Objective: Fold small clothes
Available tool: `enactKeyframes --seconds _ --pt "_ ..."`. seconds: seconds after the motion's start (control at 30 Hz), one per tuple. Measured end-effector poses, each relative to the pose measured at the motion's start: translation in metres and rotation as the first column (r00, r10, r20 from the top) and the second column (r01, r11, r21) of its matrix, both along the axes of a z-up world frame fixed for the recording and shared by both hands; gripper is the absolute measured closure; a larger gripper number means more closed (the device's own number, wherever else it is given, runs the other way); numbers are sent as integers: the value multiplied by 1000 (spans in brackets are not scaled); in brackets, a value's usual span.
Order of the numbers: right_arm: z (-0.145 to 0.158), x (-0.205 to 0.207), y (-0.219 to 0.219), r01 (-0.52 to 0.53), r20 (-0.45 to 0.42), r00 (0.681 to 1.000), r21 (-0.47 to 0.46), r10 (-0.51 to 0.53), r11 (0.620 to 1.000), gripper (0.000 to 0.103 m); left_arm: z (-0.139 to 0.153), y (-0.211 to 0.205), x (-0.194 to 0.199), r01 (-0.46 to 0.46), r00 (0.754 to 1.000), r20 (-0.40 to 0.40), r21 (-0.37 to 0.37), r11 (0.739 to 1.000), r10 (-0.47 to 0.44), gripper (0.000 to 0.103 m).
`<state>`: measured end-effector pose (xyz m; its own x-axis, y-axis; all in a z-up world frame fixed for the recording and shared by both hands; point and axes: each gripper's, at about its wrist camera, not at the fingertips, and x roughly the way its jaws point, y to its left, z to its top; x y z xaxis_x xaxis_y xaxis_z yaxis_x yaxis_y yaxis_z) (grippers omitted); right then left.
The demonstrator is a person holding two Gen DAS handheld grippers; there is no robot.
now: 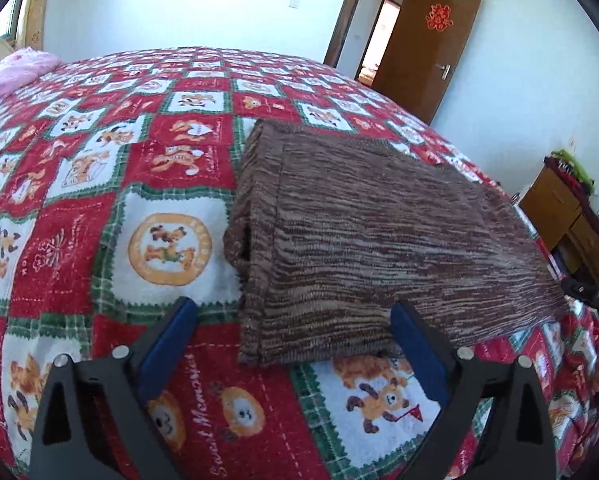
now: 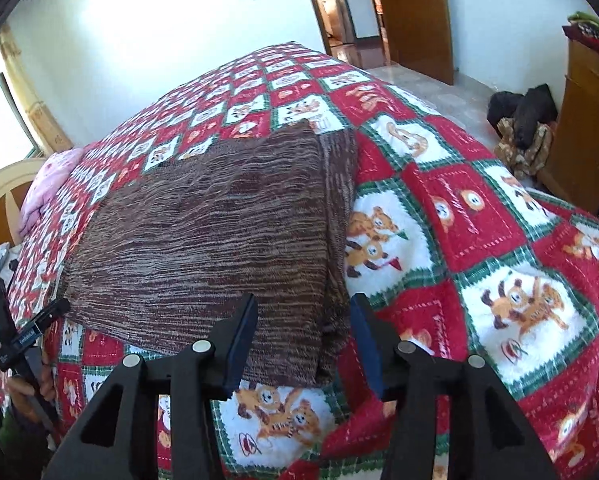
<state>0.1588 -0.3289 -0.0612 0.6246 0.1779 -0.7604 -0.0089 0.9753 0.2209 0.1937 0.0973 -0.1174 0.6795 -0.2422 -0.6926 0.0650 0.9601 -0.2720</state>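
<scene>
A brown knitted garment [image 1: 363, 240] lies flat and folded on a red, white and green patchwork bedspread [image 1: 99, 184]. My left gripper [image 1: 293, 312] is open and empty, just above the garment's near left corner. In the right wrist view the same garment [image 2: 219, 240] fills the middle, with a narrow folded strip along its right edge. My right gripper [image 2: 303, 312] is open and empty, over the garment's near right corner. The other gripper shows at the left edge of the right wrist view [image 2: 27, 332].
A pink pillow [image 1: 15, 72] lies at the head of the bed. A wooden cabinet [image 1: 567, 216] stands to the right. An open brown door [image 1: 427, 52] is behind the bed. Dark clothes [image 2: 523, 128] are heaped on the floor by a wooden wardrobe [image 2: 579, 128].
</scene>
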Motion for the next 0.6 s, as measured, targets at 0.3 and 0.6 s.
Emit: enactKeyframes --seconds 0.3,0.6 --pt "-9 -3 21 -91 -55 995 -120 85 989 84 0 4 -1 4 1000 8 -45 999 -3 2" --pt "8 -1 1 -20 7 1000 -39 21 999 82 0 6 0 6 1000 11 -64 998 -5 2"
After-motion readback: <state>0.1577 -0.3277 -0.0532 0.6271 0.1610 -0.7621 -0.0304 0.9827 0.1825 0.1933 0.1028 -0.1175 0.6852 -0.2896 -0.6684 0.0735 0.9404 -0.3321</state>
